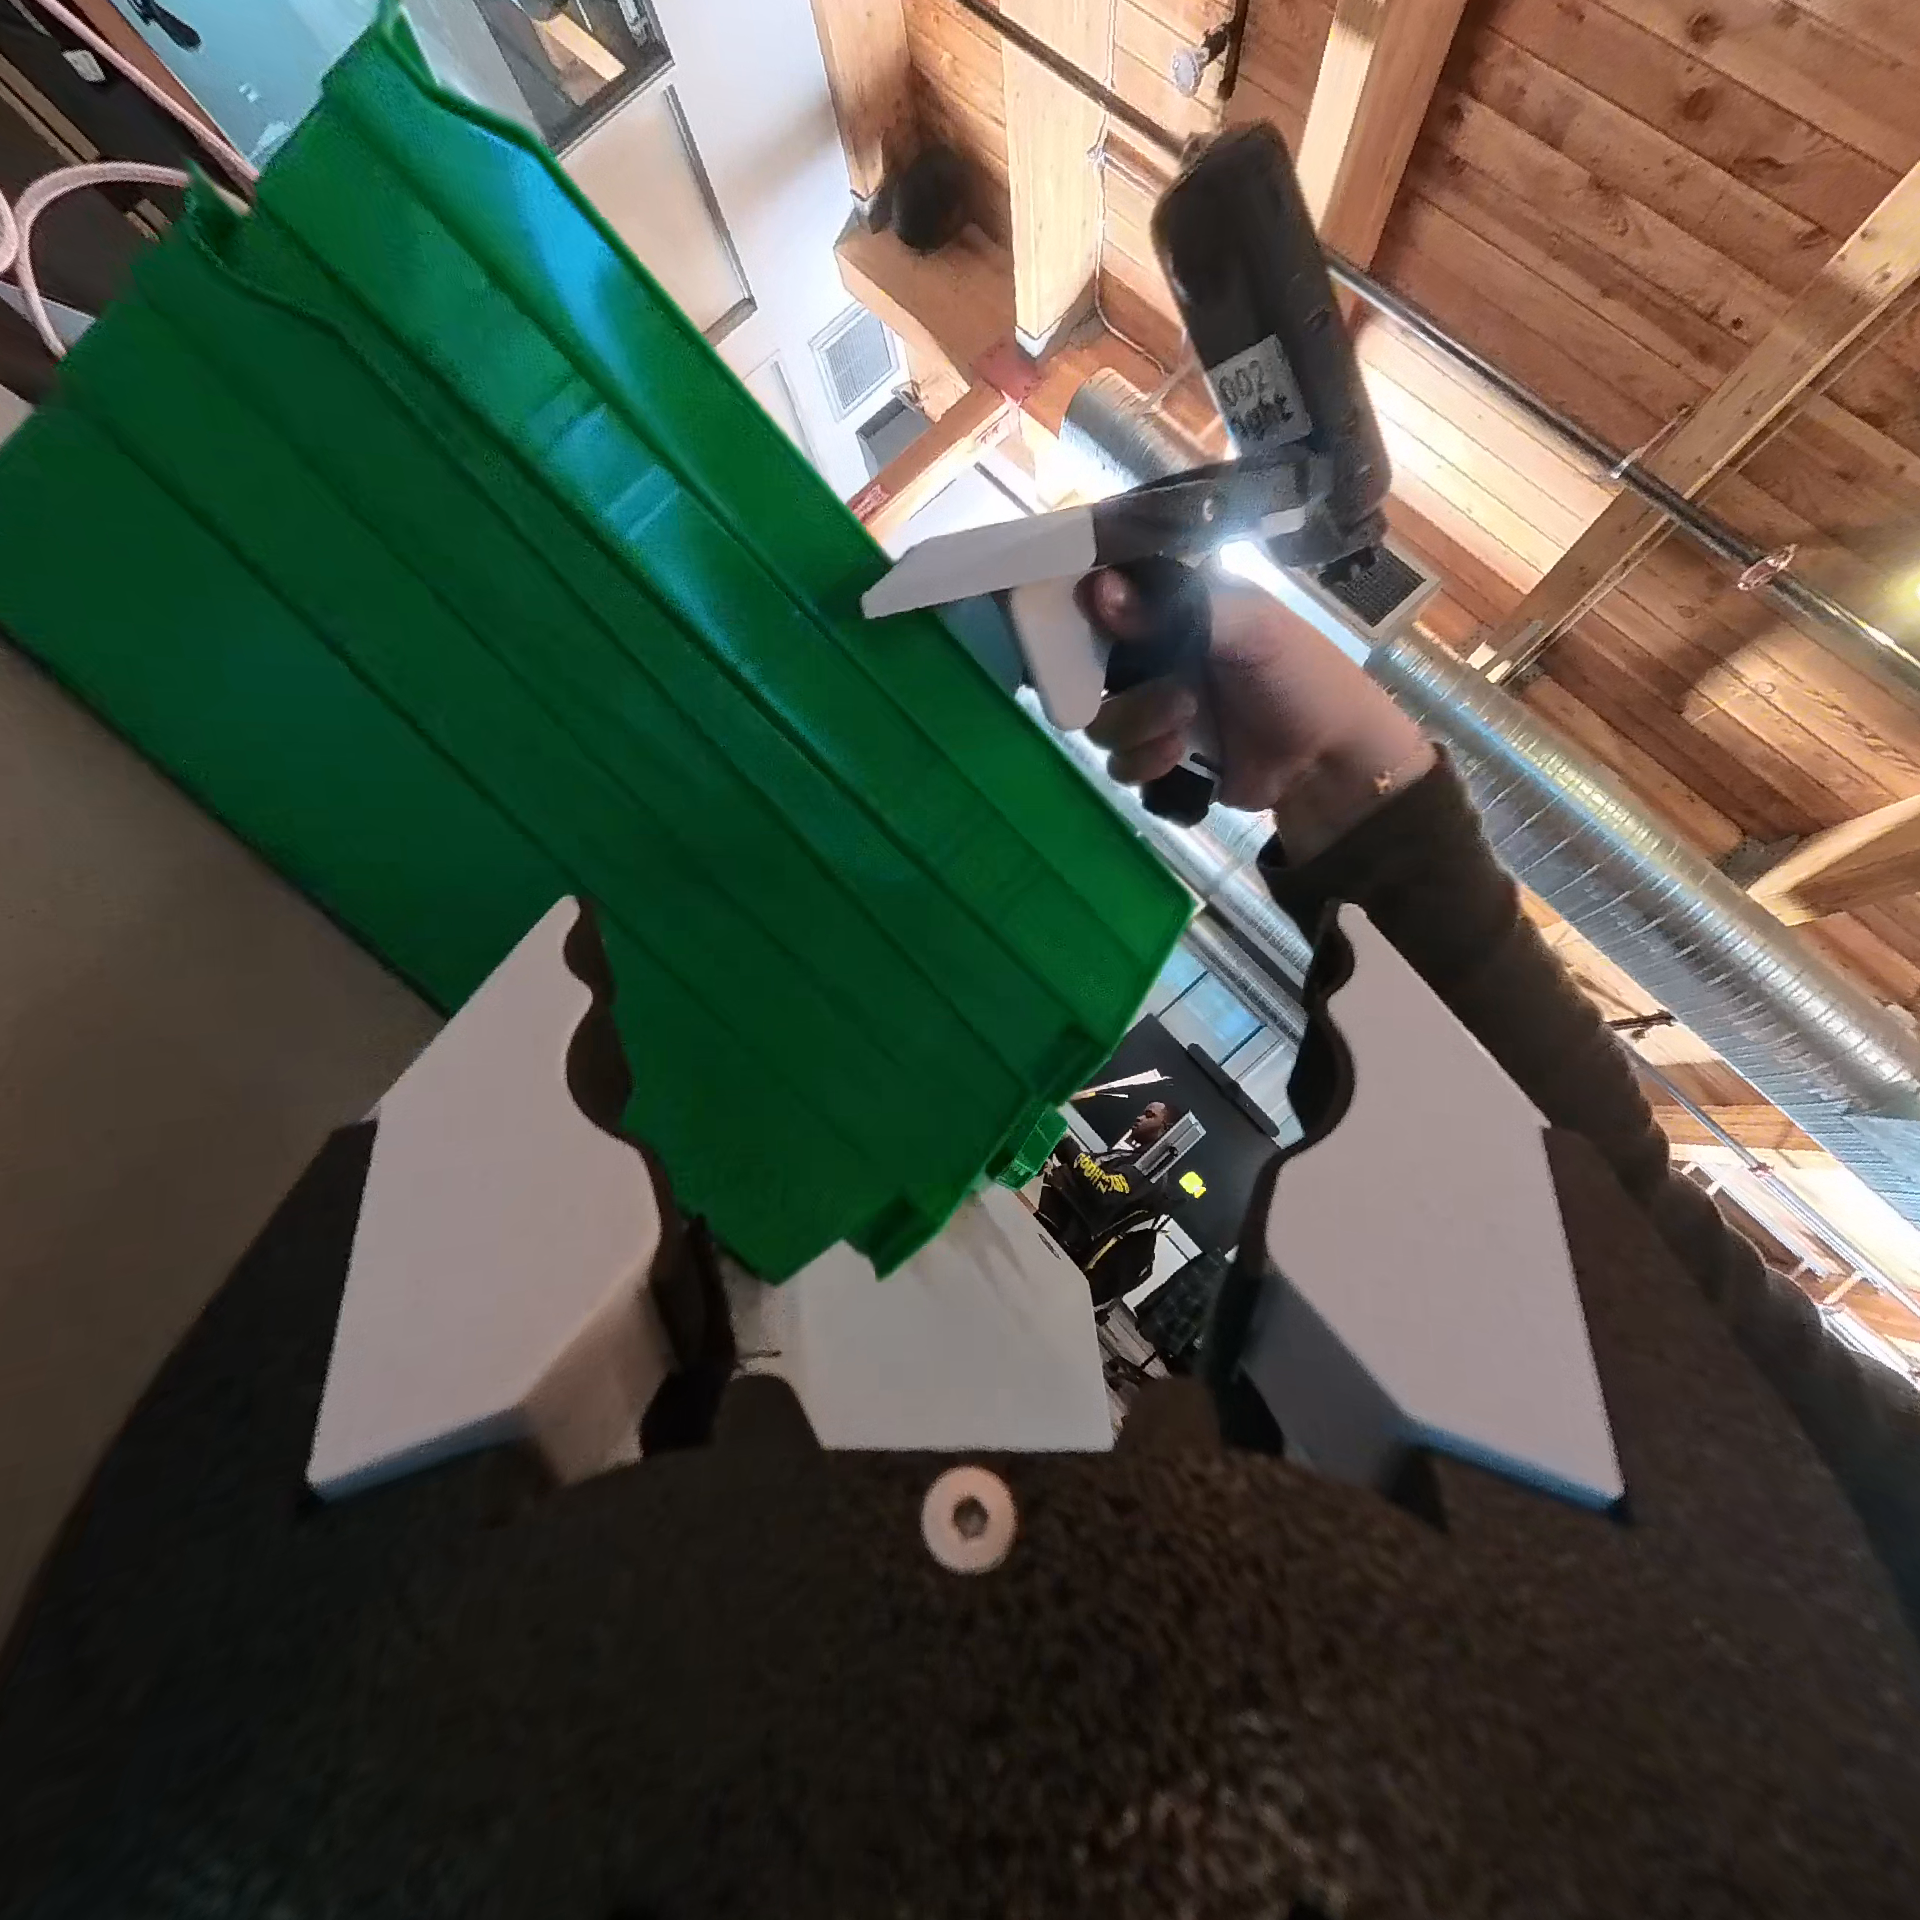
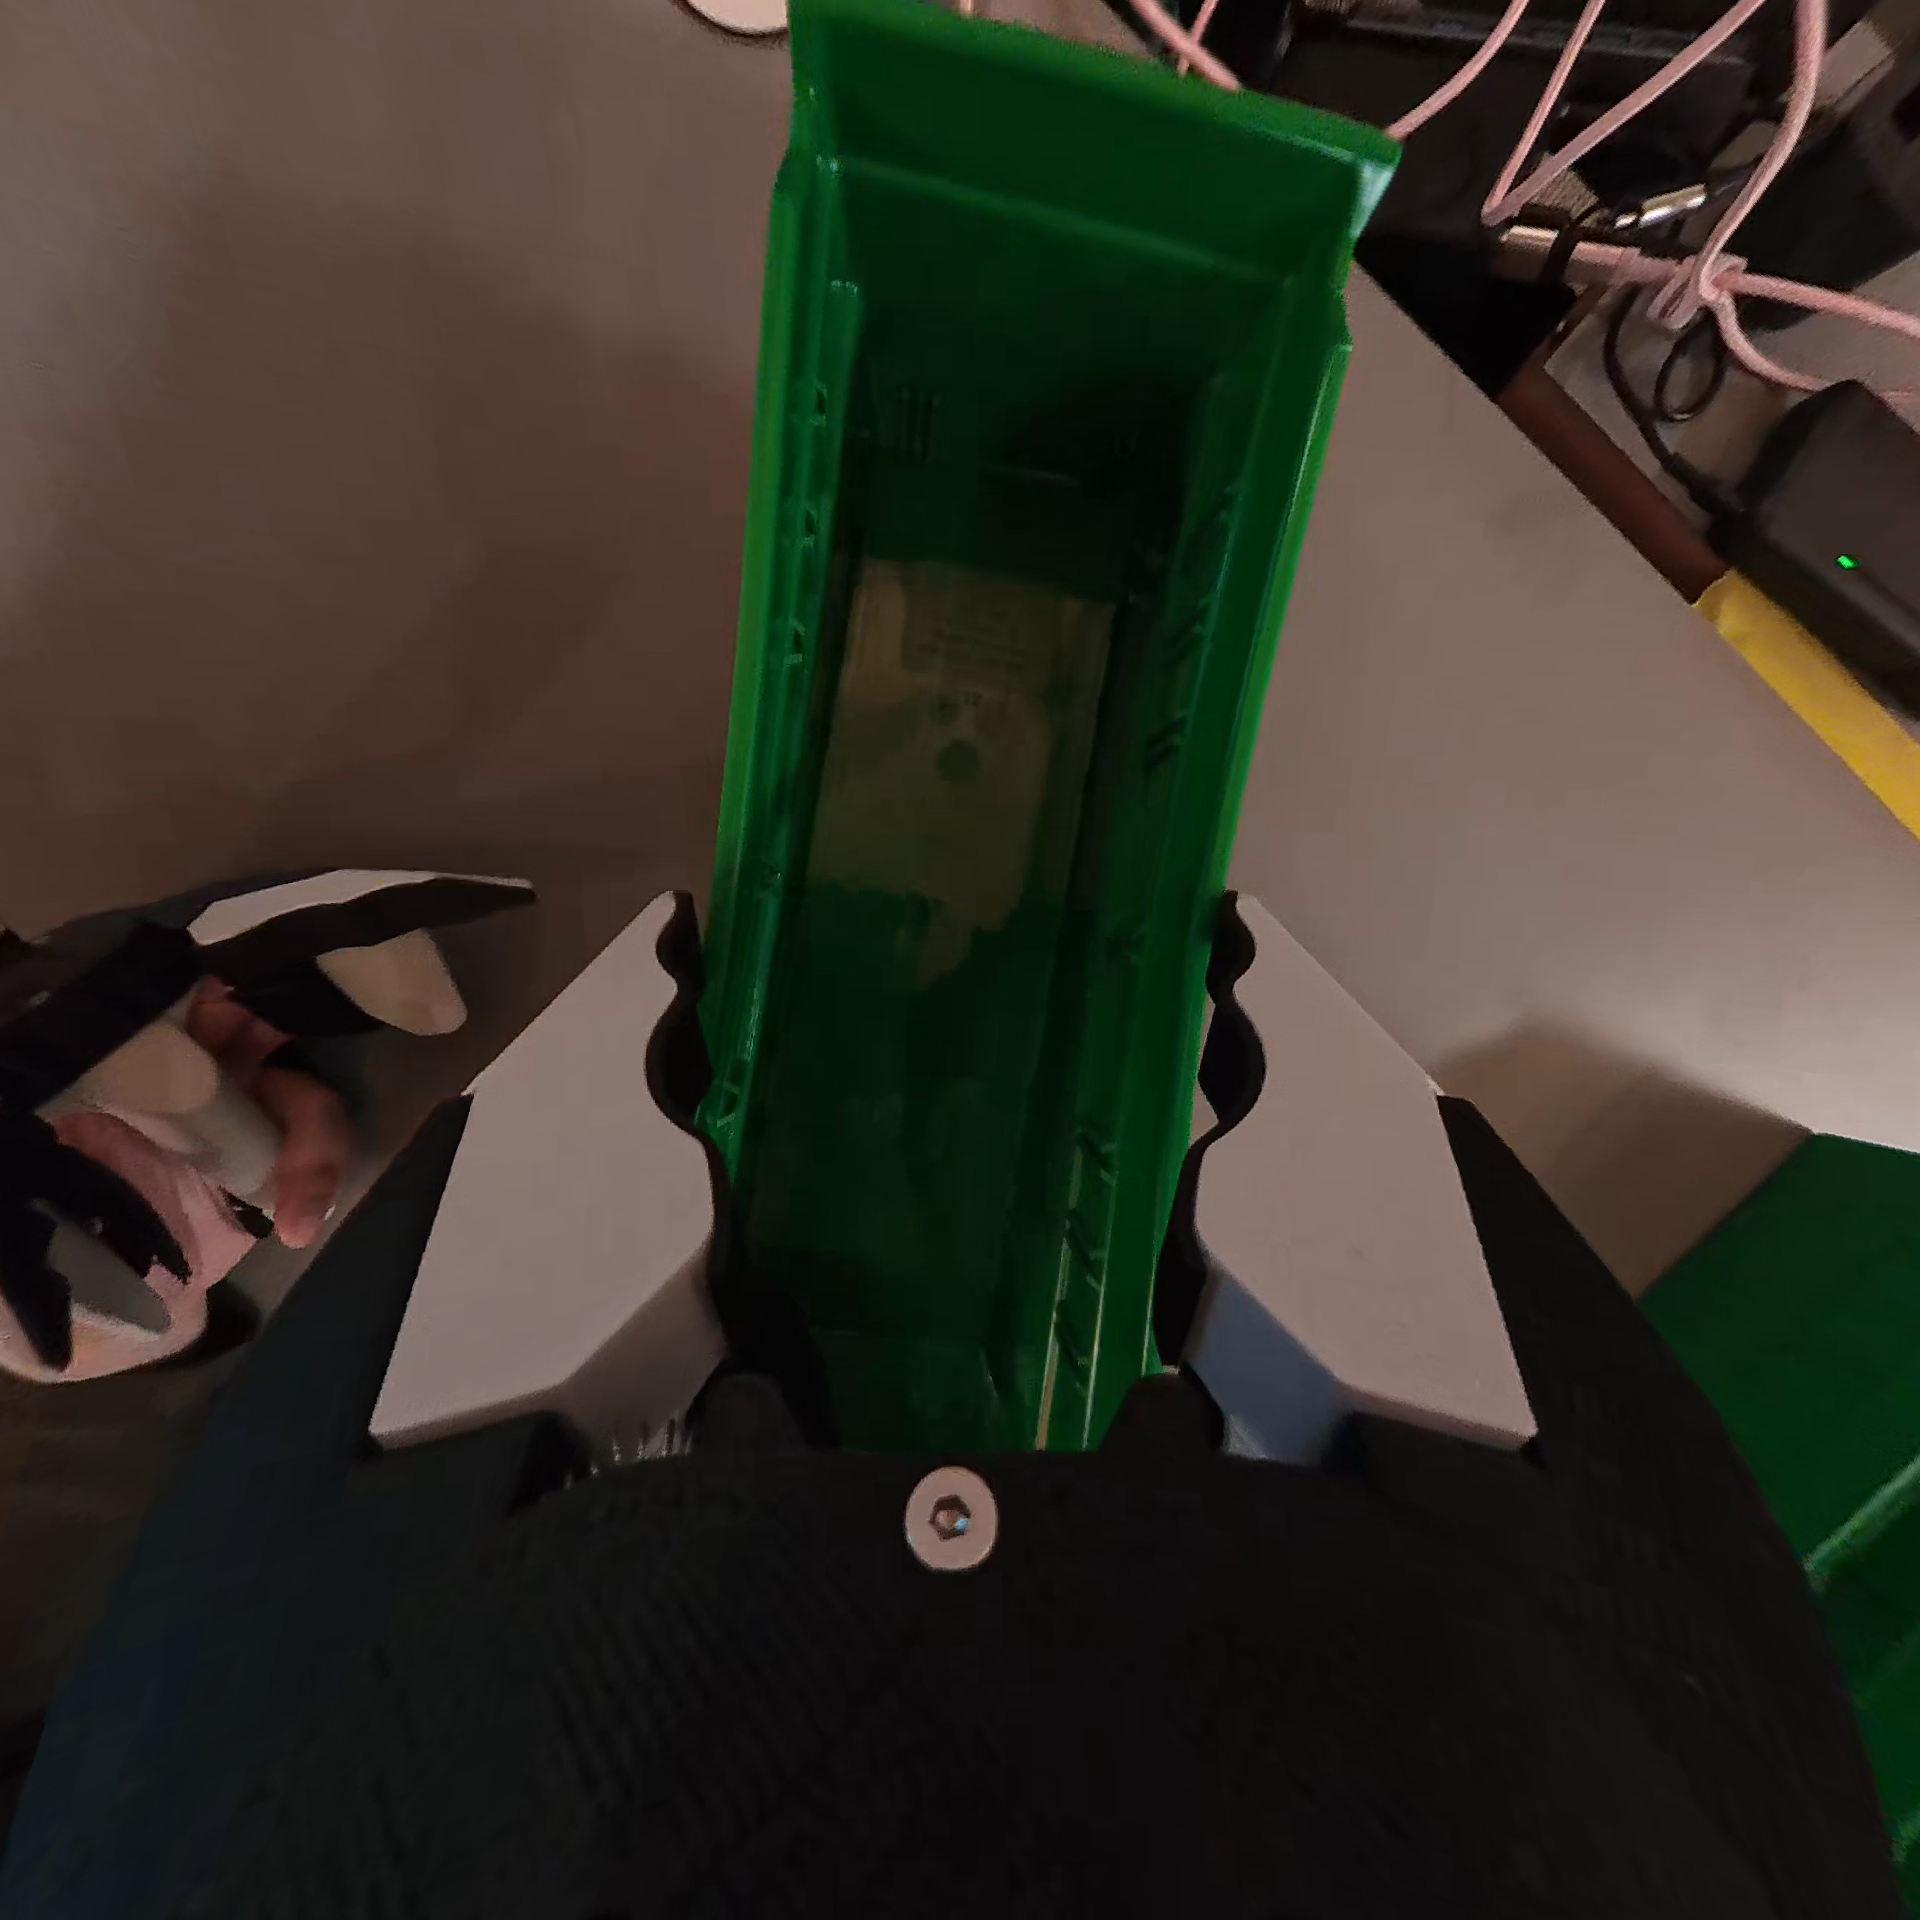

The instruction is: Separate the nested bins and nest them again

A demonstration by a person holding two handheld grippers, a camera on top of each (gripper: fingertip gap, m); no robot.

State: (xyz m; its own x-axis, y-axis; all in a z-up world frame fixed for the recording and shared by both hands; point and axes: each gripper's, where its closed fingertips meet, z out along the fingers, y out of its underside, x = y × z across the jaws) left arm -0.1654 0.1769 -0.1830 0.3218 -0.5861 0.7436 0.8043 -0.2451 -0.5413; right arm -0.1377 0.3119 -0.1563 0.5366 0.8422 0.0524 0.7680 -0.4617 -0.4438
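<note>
Long green plastic bin (image 2: 997, 727) pinched by right gripper (image 2: 951, 1039), wooden ceiling (image 1: 1558, 260) seen only by spread left gripper (image 1: 956, 1018), pale table (image 2: 364, 468) below.

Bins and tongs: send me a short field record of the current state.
left tongs: open, empty, beside the held bin
right tongs: shut on held bin across its width
held bin: lifted over table, open side facing right wrist view
second bin: separate, lower right of right wrist view
</note>
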